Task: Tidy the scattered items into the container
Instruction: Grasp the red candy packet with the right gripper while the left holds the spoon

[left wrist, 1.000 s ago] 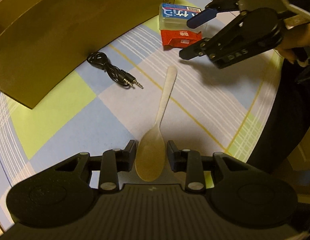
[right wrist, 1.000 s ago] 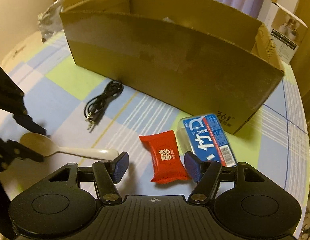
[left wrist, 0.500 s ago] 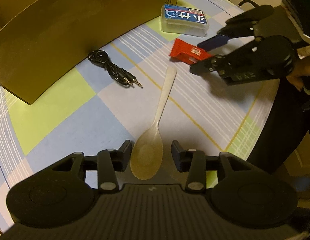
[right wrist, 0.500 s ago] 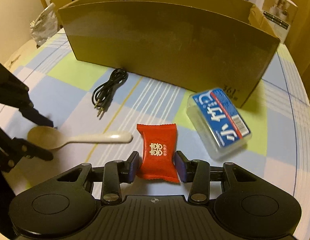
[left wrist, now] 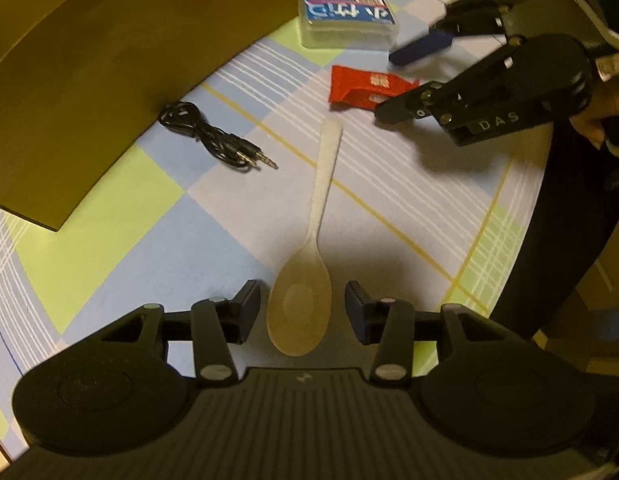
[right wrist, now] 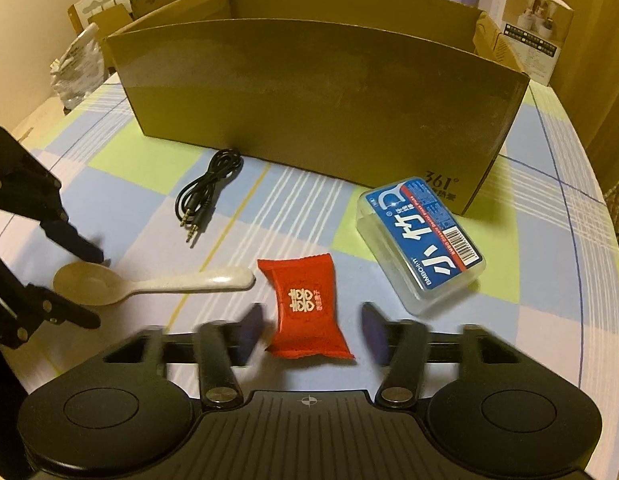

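A pale spoon (left wrist: 309,276) lies on the checked cloth, its bowl between the fingers of my left gripper (left wrist: 303,304), which is open with a gap on each side. A red snack packet (right wrist: 305,308) lies between the blurred fingers of my right gripper (right wrist: 311,330), also open. In the left wrist view the packet (left wrist: 361,84) sits at the right gripper's (left wrist: 389,84) tips. A clear floss case with a blue label (right wrist: 425,240) and a coiled black audio cable (right wrist: 205,192) lie in front of the open cardboard box (right wrist: 309,92).
The round table's edge (left wrist: 525,216) curves close on the right, where a person's dark-clothed body (left wrist: 569,240) and hand (left wrist: 601,100) stand. Behind the box are small cartons (right wrist: 533,40) and a white bag (right wrist: 77,76).
My right gripper came forward around the red packet, narrowed on it, then widened again. The packet now lies apart from the floss case. My left gripper's jaws have spread slightly around the spoon bowl.
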Motion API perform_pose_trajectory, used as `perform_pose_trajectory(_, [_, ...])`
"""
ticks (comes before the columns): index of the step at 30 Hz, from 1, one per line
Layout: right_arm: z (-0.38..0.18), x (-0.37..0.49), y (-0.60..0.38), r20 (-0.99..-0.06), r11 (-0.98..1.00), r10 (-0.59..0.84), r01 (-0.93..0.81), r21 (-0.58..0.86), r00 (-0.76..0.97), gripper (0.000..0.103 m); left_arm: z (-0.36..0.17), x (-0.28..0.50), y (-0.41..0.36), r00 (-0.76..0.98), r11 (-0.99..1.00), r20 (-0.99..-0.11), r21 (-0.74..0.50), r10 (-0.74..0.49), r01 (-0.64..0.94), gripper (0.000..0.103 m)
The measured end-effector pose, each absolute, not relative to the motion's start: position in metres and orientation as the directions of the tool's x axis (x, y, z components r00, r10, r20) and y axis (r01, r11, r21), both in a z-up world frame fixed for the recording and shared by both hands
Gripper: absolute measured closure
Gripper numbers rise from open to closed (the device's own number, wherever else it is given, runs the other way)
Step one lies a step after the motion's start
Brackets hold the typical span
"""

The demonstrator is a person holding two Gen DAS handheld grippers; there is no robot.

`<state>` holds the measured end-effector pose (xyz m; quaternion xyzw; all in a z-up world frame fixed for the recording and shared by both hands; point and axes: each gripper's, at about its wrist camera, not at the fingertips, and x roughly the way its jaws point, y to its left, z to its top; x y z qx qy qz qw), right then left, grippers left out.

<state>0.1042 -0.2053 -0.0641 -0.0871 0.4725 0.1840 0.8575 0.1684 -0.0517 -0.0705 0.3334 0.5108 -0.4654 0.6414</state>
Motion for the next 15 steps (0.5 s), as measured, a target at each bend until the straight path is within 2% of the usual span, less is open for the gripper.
perform_pose_trajectory(3, [-0.0666,0.1081,-0.2063,-0.845,0.918,0.241,-0.395,0.038,0.478,0.038,-0.0703,0.1671,-0.0524,0.053,0.351,-0.967,-0.040,-0.251,0.935,0.076])
perform_pose_trajectory(7, [-0.0695,0.1122,-0.2052,-0.849,0.915,0.243,-0.401,0.040,0.469,0.038,-0.0702,0.1692,-0.0484,0.038,0.384,-0.964,-0.069,-0.264,0.921,0.076])
perform_pose_trajectory(14, [-0.0744,0.1091,-0.1994,-0.858,0.909,0.230,-0.417,0.021,0.459,0.039,-0.0702,0.1644,-0.0496,0.056,0.381,-0.962,-0.052,-0.267,0.923,0.076])
perform_pose_trajectory(15, [-0.0746,0.1080,-0.1992,-0.857,0.909,0.230,-0.416,0.020,0.461,0.044,-0.0703,0.1633,-0.0496,0.057,0.375,-0.961,-0.050,-0.269,0.926,0.075])
